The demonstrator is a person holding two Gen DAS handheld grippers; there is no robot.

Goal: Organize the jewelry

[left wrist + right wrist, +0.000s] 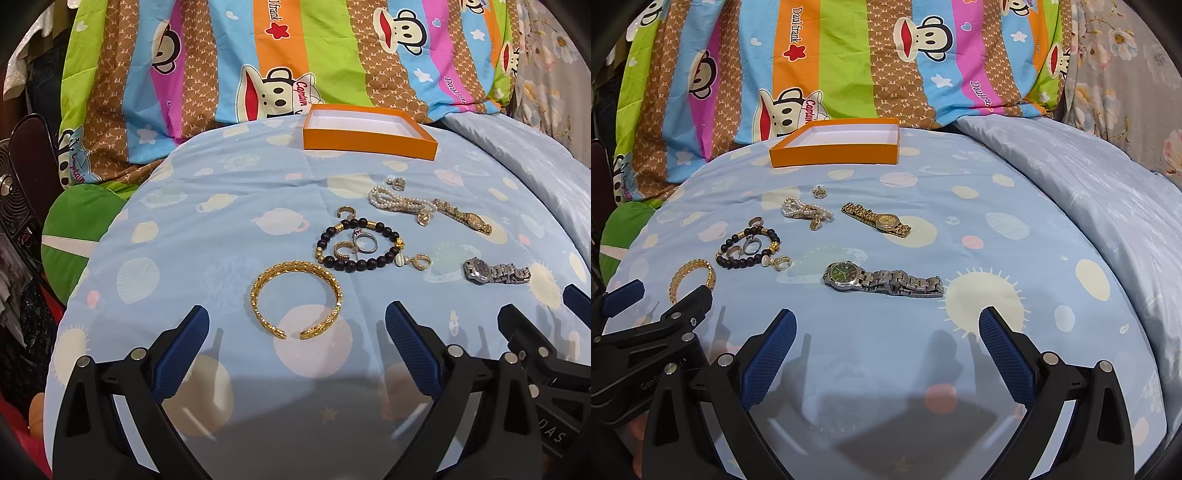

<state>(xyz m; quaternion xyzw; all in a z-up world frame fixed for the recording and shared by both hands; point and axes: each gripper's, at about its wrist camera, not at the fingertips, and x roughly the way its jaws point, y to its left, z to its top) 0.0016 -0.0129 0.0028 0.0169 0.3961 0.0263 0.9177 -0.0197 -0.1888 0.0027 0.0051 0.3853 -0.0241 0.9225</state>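
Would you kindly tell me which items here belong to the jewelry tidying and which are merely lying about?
Job:
orange box
gold bangle
black bead bracelet
pearl bracelet
gold watch
silver watch
several rings

Lying about:
monkey-print quilt
green cushion
fan

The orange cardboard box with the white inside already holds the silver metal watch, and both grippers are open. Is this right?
Not quite. The orange cardboard box with the white inside is empty; the silver metal watch lies on the light blue bedsheet, as the right wrist view shows. The left gripper and the right gripper are both open.
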